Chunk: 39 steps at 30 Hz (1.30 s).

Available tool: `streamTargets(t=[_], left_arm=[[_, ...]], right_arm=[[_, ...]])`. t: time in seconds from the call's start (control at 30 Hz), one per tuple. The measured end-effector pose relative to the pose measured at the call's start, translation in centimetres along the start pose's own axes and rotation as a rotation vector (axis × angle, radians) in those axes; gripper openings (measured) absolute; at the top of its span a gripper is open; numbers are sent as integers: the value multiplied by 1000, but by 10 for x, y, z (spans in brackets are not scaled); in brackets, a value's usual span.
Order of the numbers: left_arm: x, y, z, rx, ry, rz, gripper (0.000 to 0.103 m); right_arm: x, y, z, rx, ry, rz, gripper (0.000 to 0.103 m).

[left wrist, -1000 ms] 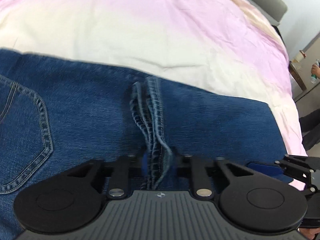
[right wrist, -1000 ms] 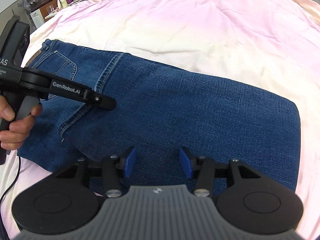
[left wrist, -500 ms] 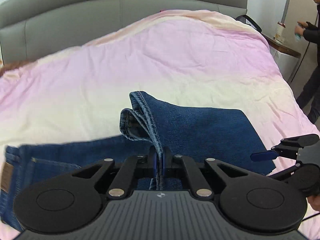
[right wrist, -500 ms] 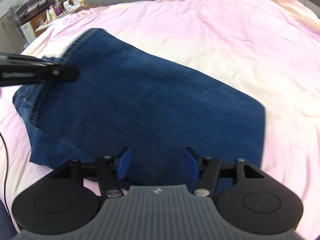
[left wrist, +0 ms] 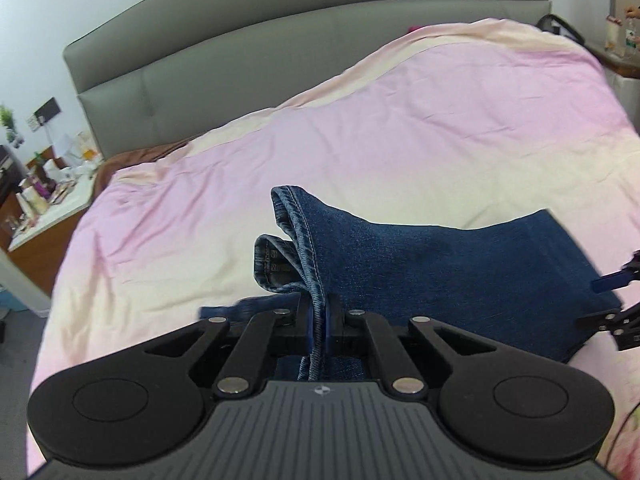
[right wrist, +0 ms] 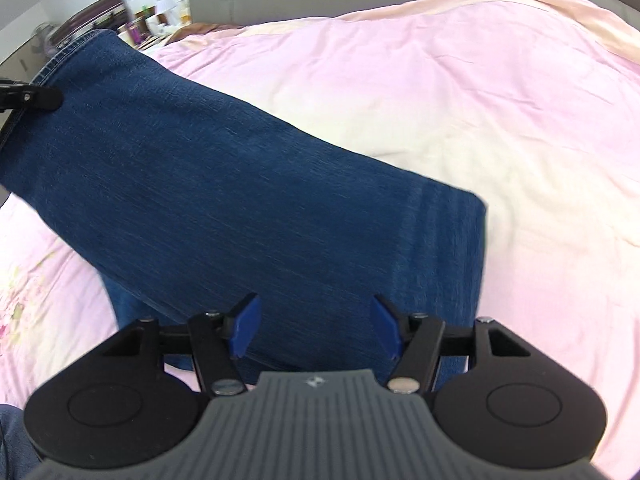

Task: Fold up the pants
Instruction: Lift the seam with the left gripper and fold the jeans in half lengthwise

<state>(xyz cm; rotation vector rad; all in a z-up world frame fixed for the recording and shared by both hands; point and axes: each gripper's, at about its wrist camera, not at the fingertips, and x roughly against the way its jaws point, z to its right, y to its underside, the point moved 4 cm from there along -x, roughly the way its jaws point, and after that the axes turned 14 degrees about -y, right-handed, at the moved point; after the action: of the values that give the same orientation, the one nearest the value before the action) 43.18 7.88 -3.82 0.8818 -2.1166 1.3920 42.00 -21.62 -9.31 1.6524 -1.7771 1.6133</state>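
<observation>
while raised above the bed (left wrist: pixel 400 128), left tool (left wrist: pixel 319 320) pinching pants (left wrist: pixel 440 264)

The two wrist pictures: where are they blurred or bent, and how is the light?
Left wrist view: the headboard bows from fisheye distortion; the jeans hem in the shut left gripper is sharp; light is soft, no glare. Right wrist view: the denim's right edge is smeared by motion blur, the nightstand clutter is soft, and the open right gripper stays crisp.

One pants (left wrist: pixel 420 264), one bed (left wrist: pixel 400 128), one headboard (left wrist: pixel 280 40), two tools: left tool (left wrist: pixel 319 320), right tool (right wrist: pixel 316 330).
</observation>
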Motion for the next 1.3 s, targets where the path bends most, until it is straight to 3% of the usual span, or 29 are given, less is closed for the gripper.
streamTargets(t=[0.2,0.33,0.53,0.6,0.7,0.73,0.93,0.97,1.03,1.1,1.17,1.23,1.3], left_arm=[[-58,23,-51,45,-74,-77,5],[-105,52,-63,40,-119,-124,5],[-154,89,-79,122,-100,-206,8],[-158,94,-82,137,-129,-185,29],[-148,96,-91,145,-156,-141,49],[-141,98,-95,146,-168,-131,50],[-99,114,-108,170,-159,-76,50],[-95,118,-109,185,-156,-69,50],[-93,125,-109,210,-132,-80,43],[-98,130,-106,219,-98,-101,29],[-103,137,-102,219,-110,-110,29],[-114,142,-99,215,-121,-132,26],[-127,149,-95,198,-133,-173,23]], right_arm=[[-28,-8,-21,48,-37,-44,58],[-35,-9,-19,69,-29,-53,58],[-46,-14,-18,71,4,-104,58],[-48,-12,-18,84,21,-117,58],[-47,-6,-20,117,60,-122,58],[-45,-4,-17,123,73,-120,58],[-33,14,-2,40,135,-118,57],[-33,14,1,12,137,-114,50],[-34,19,4,-31,151,-99,42],[-31,19,2,-58,142,-64,41],[-36,22,-7,-92,89,-70,39],[-39,31,-17,-66,126,-90,41],[-42,43,-24,19,222,-98,54]])
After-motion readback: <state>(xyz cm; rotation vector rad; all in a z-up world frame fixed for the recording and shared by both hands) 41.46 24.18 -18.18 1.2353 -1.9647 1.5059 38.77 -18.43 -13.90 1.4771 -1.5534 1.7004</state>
